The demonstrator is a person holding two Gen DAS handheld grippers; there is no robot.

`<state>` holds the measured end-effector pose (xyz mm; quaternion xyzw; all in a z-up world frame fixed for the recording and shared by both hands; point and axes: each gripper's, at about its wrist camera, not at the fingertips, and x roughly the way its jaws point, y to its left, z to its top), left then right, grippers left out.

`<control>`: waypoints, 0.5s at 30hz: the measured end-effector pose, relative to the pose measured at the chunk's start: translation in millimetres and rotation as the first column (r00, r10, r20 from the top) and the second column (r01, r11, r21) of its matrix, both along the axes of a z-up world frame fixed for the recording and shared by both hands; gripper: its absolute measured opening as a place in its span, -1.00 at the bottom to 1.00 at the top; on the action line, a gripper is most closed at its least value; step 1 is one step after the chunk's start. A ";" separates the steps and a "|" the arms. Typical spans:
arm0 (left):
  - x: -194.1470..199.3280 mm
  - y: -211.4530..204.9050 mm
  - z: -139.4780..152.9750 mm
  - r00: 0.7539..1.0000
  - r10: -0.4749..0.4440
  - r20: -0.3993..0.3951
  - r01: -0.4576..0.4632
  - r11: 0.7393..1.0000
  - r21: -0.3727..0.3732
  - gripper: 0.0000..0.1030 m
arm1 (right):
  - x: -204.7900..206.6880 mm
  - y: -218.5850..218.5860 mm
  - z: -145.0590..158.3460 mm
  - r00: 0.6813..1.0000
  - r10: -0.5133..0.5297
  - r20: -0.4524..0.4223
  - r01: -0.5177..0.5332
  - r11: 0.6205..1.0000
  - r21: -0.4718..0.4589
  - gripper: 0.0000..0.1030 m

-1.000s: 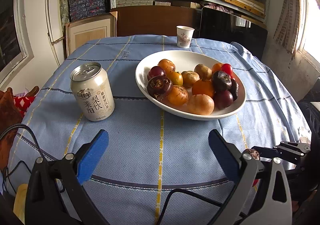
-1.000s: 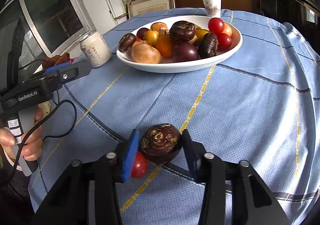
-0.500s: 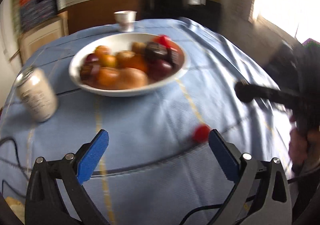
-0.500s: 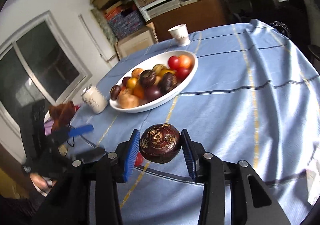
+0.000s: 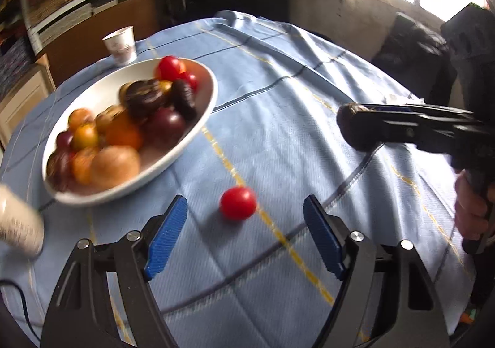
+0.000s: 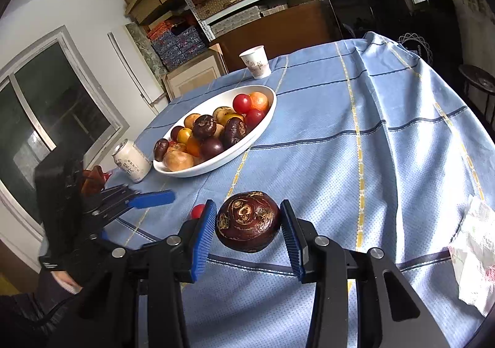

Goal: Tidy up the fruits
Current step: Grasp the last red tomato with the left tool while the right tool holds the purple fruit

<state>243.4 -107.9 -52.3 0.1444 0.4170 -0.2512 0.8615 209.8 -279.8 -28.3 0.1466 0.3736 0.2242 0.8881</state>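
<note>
On the blue checked tablecloth [image 5: 309, 106], in the left wrist view, a red tomato [image 5: 238, 203] lies by a yellow stripe, ahead of the left gripper [image 5: 246, 235] and between the lines of its two blue pads. The jaws have just been closing, yet they stand spread with no pad touching the tomato. To the upper left sits a white bowl [image 5: 102, 88] heaped with fruit, a paper cup [image 5: 120, 45] behind it and a blurred can [image 5: 18, 221] at the left edge. At the right, a hand [image 5: 471, 211] holds the right gripper [image 5: 355, 128], which carries a dark round fruit at its tip, raised above the cloth.

In the right wrist view, the right gripper's pads pinch a dark brown fruit [image 6: 248, 221] from both sides, holding it clear of the cloth. The tomato [image 6: 198, 211] peeks out just behind the left pad. The left gripper [image 6: 148, 197] reaches in from the left, near the tomato. Farther back stand the bowl [image 6: 256, 131], the can [image 6: 131, 160] beside it and the cup [image 6: 256, 62]. A crumpled tissue [image 6: 473, 255] lies at the right edge.
</note>
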 end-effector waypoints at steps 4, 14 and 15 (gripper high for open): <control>19.4 -8.9 -12.4 0.998 -0.017 -0.067 0.018 1.000 0.005 0.01 | -1.2 -1.8 -1.8 1.000 -0.007 -0.009 0.007 1.000 -0.014 -0.16; 19.4 -7.5 -22.5 0.998 0.009 -0.056 -0.007 0.999 0.038 -0.18 | -2.6 1.4 -1.8 1.000 0.022 -0.012 -0.022 1.000 -0.002 -0.16; 19.5 -9.2 -21.6 0.999 0.009 -0.053 -0.007 0.999 0.040 -0.27 | -2.4 1.5 -2.3 1.000 0.023 -0.013 -0.023 1.000 -0.002 -0.16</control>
